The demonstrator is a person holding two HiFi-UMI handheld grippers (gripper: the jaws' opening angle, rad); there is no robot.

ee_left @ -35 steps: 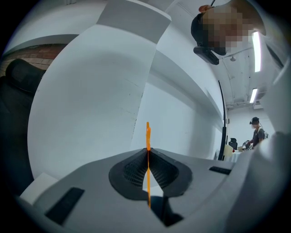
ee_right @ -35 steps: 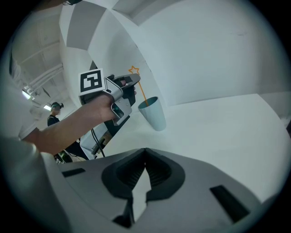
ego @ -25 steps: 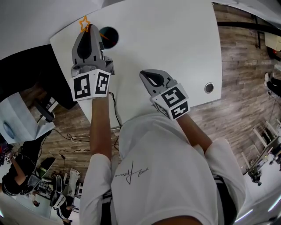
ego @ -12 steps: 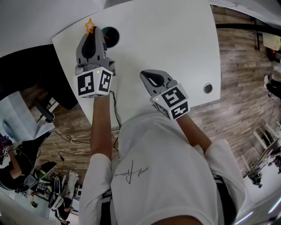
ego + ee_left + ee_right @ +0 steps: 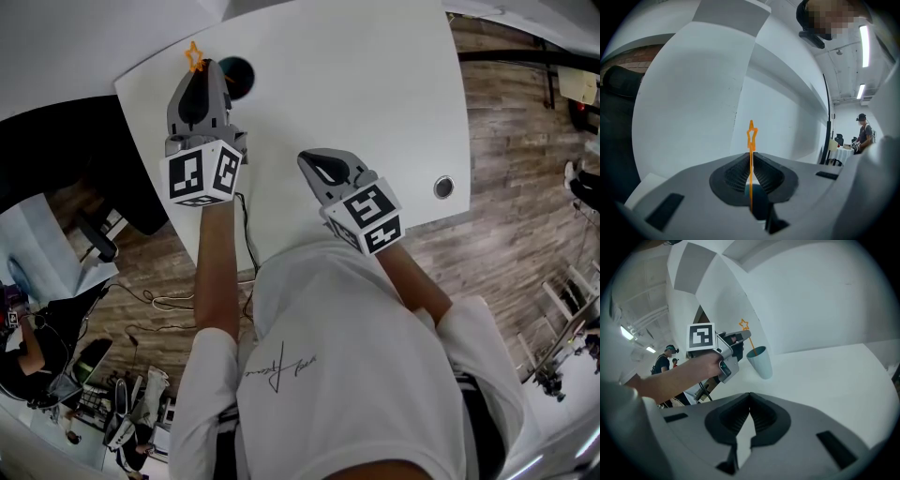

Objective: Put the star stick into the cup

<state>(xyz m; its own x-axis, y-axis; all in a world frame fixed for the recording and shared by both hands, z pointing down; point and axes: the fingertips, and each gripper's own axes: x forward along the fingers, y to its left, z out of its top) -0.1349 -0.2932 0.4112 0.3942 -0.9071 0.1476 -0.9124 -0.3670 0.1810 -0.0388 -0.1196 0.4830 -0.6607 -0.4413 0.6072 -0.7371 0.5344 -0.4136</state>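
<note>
Orange star stick [image 5: 751, 144] stands upright, pinched in the closed left claw [image 5: 751, 159]. Its lower end dips at the mouth of the pale blue cup [image 5: 760, 363] on the white counter [image 5: 375, 112]. Lowering and letting go seem left. The right claw [image 5: 749, 401] is closed, empty, well apart.

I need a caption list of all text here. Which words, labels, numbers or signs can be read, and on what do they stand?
Nothing can be read for certain.
Shirt: slanted handwritten script on the back, too small to read.
Left gripper and right gripper: black-and-white square markers on their cubes, no letters.
Cup and star stick: no print visible.
</note>
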